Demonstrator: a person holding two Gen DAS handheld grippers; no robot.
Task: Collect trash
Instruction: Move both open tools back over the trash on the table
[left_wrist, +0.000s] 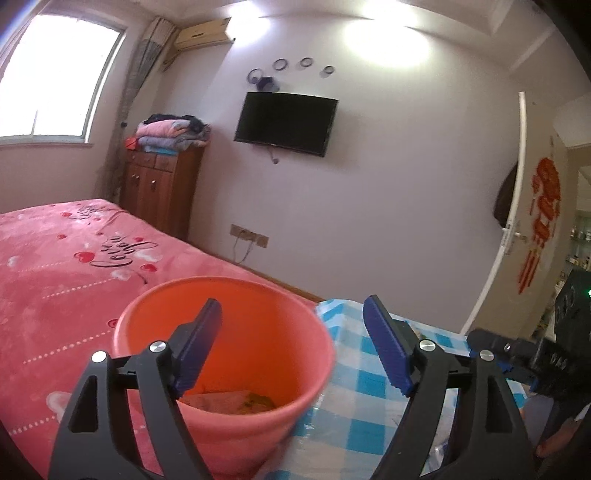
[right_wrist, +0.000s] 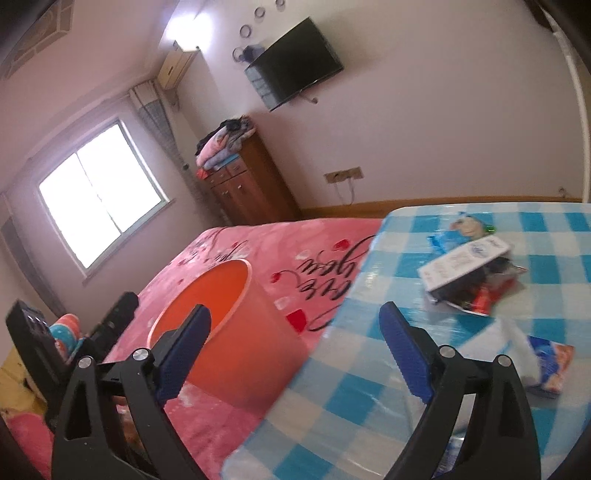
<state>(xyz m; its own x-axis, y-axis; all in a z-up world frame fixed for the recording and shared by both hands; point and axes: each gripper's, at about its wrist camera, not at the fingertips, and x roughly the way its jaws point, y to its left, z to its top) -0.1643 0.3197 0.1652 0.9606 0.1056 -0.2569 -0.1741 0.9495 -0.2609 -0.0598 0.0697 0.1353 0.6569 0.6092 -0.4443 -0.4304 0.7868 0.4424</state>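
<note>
An orange bucket (left_wrist: 236, 347) stands between the pink bed and the checked table, with some trash (left_wrist: 229, 400) at its bottom. It also shows in the right wrist view (right_wrist: 236, 332). My left gripper (left_wrist: 295, 350) is open and empty, just above and in front of the bucket. My right gripper (right_wrist: 295, 354) is open and empty over the table's left edge. On the table lie a white box on dark wrappers (right_wrist: 467, 271), a blue cartoon packet (right_wrist: 458, 232) and a white-and-orange wrapper (right_wrist: 535, 363).
The blue-checked table (right_wrist: 369, 406) sits right of the bed (left_wrist: 55, 277). A wooden cabinet (left_wrist: 159, 188) with folded clothes, a wall TV (left_wrist: 286, 123) and an open door (left_wrist: 513, 221) stand behind. The other gripper (left_wrist: 546, 362) shows at the right edge.
</note>
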